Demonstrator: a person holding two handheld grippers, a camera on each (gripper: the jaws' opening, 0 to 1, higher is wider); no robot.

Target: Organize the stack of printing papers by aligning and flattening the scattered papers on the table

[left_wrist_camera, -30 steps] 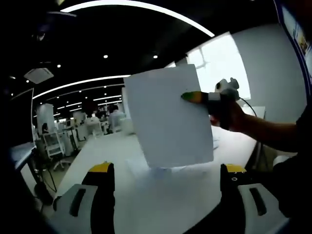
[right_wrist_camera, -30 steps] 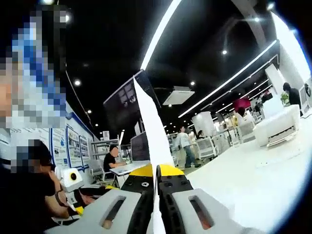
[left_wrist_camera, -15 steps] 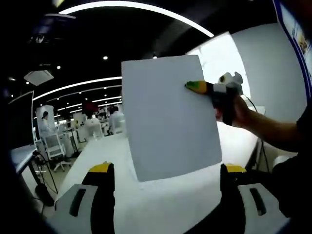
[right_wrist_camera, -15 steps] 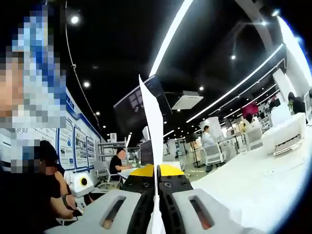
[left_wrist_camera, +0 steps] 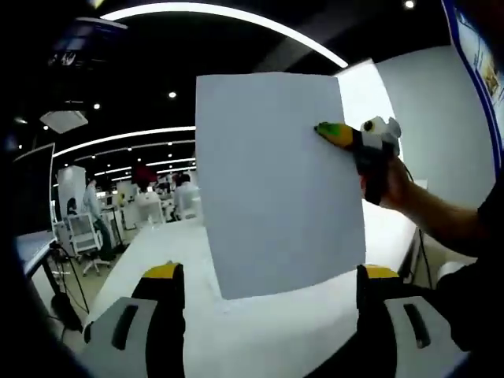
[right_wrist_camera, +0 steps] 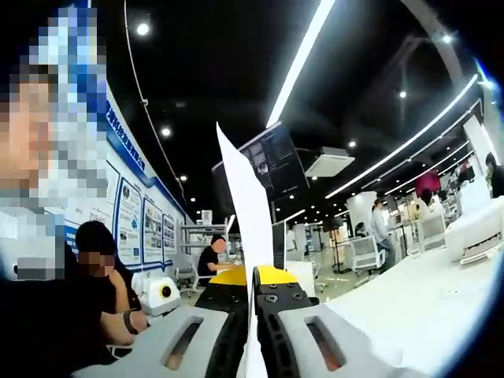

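Observation:
A white sheet of printing paper [left_wrist_camera: 276, 181] hangs upright in the air above the white table [left_wrist_camera: 197, 331]. In the left gripper view the right gripper [left_wrist_camera: 324, 131] comes in from the right, held by a hand, and is shut on the sheet's right edge. The left gripper [left_wrist_camera: 268, 276] stands open below the sheet, its yellow-tipped fingers [left_wrist_camera: 164, 272] wide apart with nothing between them. In the right gripper view the same paper [right_wrist_camera: 250, 220] is seen edge-on, rising from between the jaws of the right gripper [right_wrist_camera: 250, 276], which are pressed together on it.
The white table [right_wrist_camera: 425, 299] stretches away at the lower right. A person's arm [left_wrist_camera: 441, 216] reaches in from the right. Seated people [right_wrist_camera: 98, 260] and posters line the left wall. White chairs, carts and people [left_wrist_camera: 87, 213] stand far off in the hall.
The right gripper has lifted the sheet higher and closer to the left gripper's camera, turning it more upright. The right gripper view has swung, with the background shifted.

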